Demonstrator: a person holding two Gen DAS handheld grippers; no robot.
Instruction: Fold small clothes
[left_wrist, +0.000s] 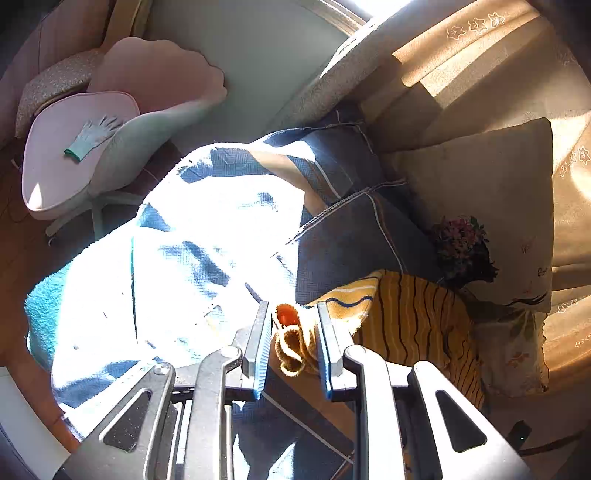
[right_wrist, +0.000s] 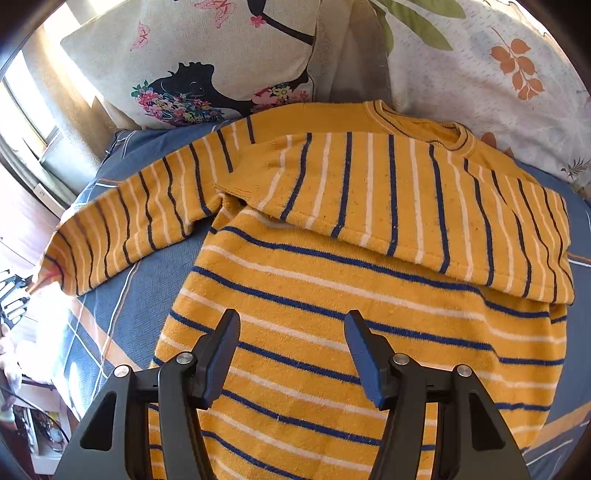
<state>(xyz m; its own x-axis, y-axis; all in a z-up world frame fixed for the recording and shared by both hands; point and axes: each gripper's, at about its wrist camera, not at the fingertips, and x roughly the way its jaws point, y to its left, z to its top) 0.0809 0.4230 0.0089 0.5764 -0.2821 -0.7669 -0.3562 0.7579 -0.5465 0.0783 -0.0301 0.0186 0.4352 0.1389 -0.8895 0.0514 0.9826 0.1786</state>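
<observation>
A yellow sweater (right_wrist: 332, 295) with navy and white stripes lies flat on a blue bedspread (right_wrist: 122, 295). One sleeve (right_wrist: 406, 192) is folded across its chest. The other sleeve (right_wrist: 140, 221) stretches out to the left. In the left wrist view, that sleeve's bunched cuff (left_wrist: 291, 347) fills the gap between the fingers of my left gripper (left_wrist: 291, 332), which is shut on it. The rest of the sweater (left_wrist: 413, 314) trails off to the right. My right gripper (right_wrist: 291, 332) hovers open over the sweater's lower body, with nothing between its fingers.
Two printed pillows (right_wrist: 184, 55) (right_wrist: 480, 74) lean behind the sweater's collar. Beside the bed stands a pink chair (left_wrist: 66, 166) with a teal glove (left_wrist: 92, 133) on its seat. A teal towel (left_wrist: 44, 306) lies at the bed's sunlit edge. A curtain (left_wrist: 480, 55) hangs behind.
</observation>
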